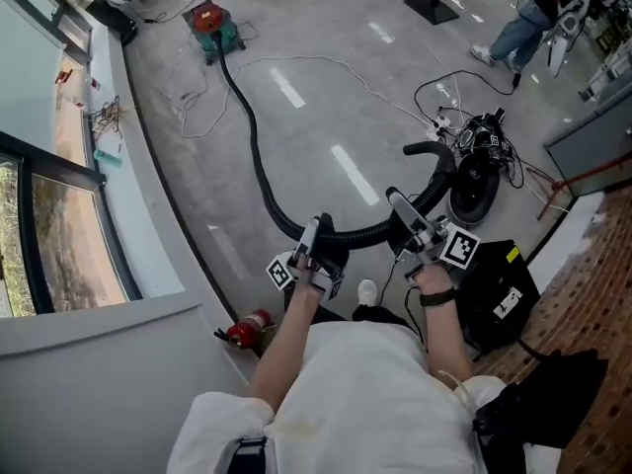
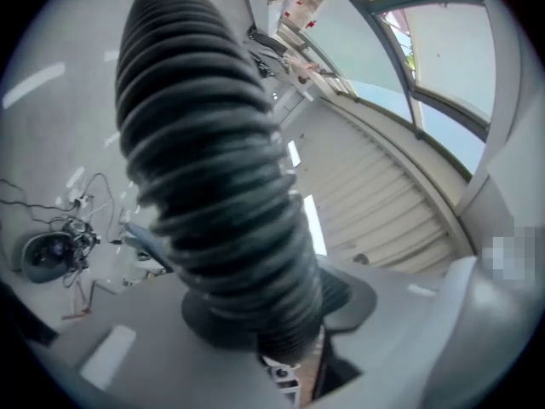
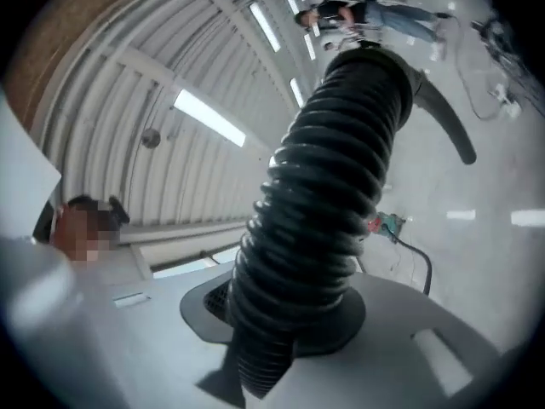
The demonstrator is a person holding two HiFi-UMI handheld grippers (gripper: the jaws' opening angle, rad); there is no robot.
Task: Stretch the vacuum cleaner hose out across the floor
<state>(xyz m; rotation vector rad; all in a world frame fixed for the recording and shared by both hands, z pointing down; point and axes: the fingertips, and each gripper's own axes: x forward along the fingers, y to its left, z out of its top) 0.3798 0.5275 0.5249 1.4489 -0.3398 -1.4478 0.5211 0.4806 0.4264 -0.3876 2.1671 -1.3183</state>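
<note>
I had the left hand-held gripper (image 1: 316,237) and right hand-held gripper (image 1: 405,215) both pinching the hose (image 1: 253,136), which hung crosswise between them, its long run trailing over the floor (image 1: 326,97) to the far vacuum cleaner (image 1: 212,23), left nearer.

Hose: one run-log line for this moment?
left gripper: shut on hose | right gripper: shut on hose | hose path: curves from vacuum cleaner to grippers, not yet straight

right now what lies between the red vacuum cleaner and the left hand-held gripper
In the head view: the black hose, curving over grey floor from the vacuum cleaner to the left hand-held gripper, with white cable looped beside it.
</note>
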